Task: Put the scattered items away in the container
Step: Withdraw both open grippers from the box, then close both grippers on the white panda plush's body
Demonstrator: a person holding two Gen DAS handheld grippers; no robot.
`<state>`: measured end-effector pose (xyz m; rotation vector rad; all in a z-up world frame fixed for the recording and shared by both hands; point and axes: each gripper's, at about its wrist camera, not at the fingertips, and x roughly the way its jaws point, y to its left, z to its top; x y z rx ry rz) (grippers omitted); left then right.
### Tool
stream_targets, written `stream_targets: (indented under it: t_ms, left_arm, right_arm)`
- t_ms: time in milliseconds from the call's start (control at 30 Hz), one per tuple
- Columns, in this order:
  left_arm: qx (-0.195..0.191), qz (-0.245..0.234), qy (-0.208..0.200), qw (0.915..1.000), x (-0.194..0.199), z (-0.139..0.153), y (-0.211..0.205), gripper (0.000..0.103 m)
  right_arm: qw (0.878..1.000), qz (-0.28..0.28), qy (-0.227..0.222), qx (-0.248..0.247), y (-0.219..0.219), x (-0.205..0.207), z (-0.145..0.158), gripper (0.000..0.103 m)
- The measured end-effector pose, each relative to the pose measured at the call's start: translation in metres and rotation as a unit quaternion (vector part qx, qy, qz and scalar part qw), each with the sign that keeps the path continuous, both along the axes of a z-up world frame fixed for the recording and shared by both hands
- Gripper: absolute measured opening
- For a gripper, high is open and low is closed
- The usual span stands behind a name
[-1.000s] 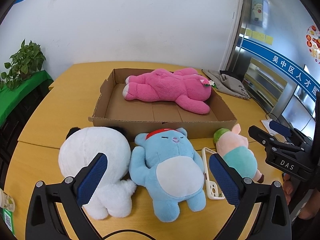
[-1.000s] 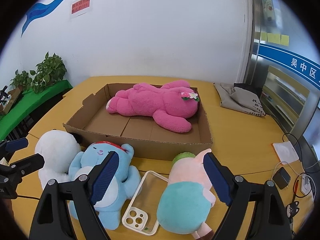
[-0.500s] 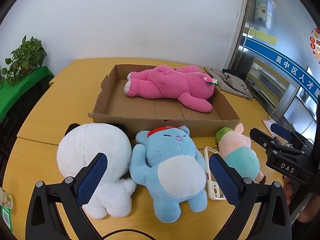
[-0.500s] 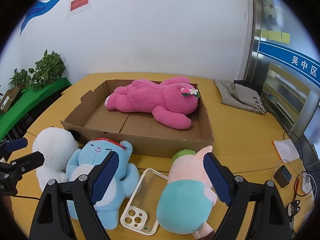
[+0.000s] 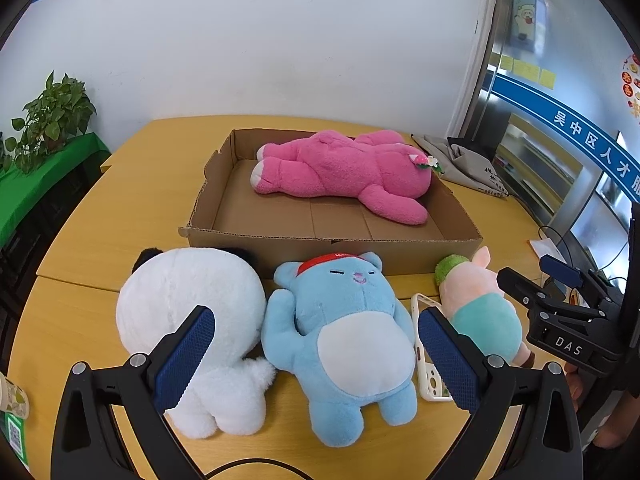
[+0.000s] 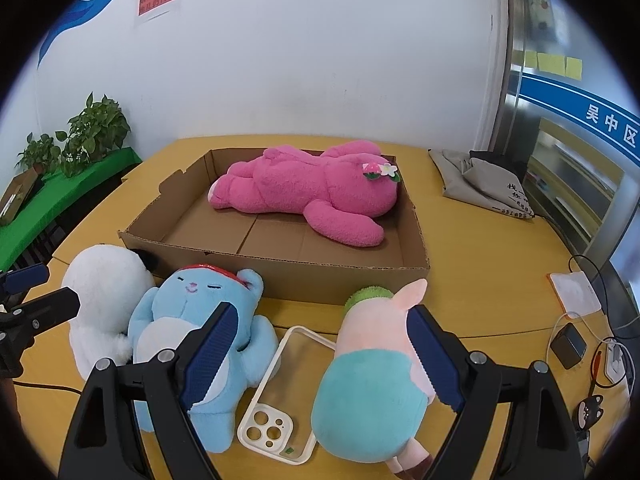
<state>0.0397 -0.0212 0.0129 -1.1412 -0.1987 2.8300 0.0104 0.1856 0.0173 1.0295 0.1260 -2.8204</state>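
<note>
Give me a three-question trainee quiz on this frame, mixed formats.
1. True or false: the pink plush lies inside the cardboard box.
2. What lies between the blue plush and the pig plush? A) phone case B) cup C) book
3. How many plush toys lie outside the box?

Key: 1 true; 2 A, the phone case; 3 three, counting the white plush.

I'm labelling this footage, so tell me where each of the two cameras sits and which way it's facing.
Left wrist: on the left gripper, angled down over the blue plush toward the cardboard box; own open fingers show, right gripper at right edge.
Right wrist: on the right gripper, angled down over the phone case and pig plush; own open fingers show.
Shared: box, pink plush, all table toys.
</note>
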Motion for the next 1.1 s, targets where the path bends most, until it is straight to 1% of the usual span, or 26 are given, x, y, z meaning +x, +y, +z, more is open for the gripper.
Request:
stream_targets:
  t_ms: [400,700,833,900,1033,1100]
  left_arm:
    - [0.004,0.01,-0.007,0.9999,0.001,-0.005,-0.015,0.103]
    - [0.008,0.006,-0.026,0.9996,0.001,-0.018,-0.033,0.103]
    - [0.007,0.006,-0.034,0.9994,0.002,-0.025,-0.05,0.103]
    - [0.012,0.009,-0.037,0.9992,0.003,-0.029,-0.063,0.103]
    - [0.024,0.02,-0.052,0.9981,0.001,-0.04,-0.094,0.103]
    - [0.023,0.024,-0.059,0.9977,-0.003,-0.047,-0.107,0.103]
  right_arm:
    - [1.0,0.004,-0.006,0.001,-0.006,-0.001,-0.003,0.087]
    - [1.0,0.018,-0.018,0.001,-0.019,-0.002,-0.01,0.087]
    - [0.998,0.059,-0.025,0.0,-0.034,0.001,-0.013,0.087]
    - [0.995,0.09,-0.033,-0.002,-0.048,0.006,-0.016,0.087]
    - [0.985,0.16,-0.063,-0.014,-0.085,0.015,-0.03,0.087]
    - [0.98,0.18,-0.077,-0.019,-0.106,0.019,-0.04,0.087]
